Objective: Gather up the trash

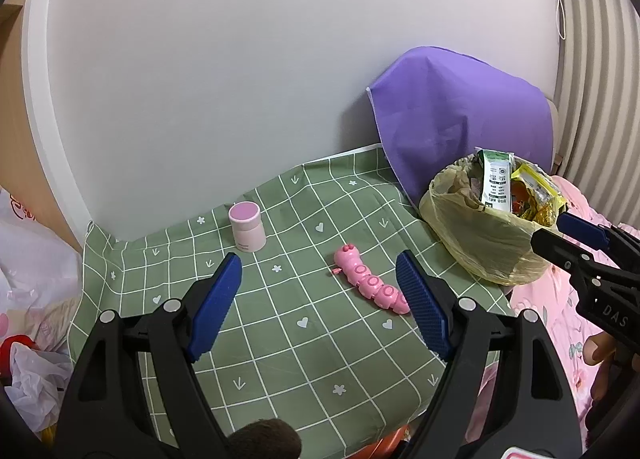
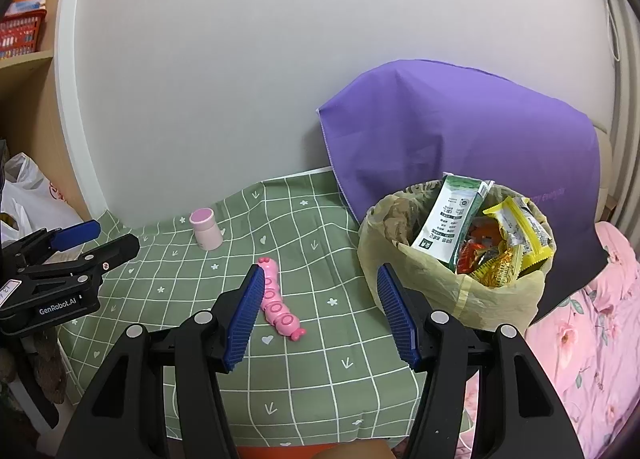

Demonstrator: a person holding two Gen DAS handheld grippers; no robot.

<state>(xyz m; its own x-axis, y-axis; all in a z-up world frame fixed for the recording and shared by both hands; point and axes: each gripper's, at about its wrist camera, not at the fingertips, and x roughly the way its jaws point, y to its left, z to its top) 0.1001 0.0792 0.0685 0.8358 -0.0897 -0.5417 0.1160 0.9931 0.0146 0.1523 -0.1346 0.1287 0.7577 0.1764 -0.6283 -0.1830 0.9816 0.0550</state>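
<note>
both grippers empty, above the green grid tablecloth. left gripper jaws spread wide, nothing between the pads, pointing down at the cloth; pink caterpillar toy lies just past its right pad. right gripper jaws apart too, a bit narrower, holding nothing, toy's tail end sits by its left pad in the right wrist view. trash bin w/ yellowish liner stands on the cloth's right edge, in front of the purple cloth. already packed: green/white carton, yellow wrappers, some red ones. small pink jar upright near the wall, well apart from the bin.
</note>
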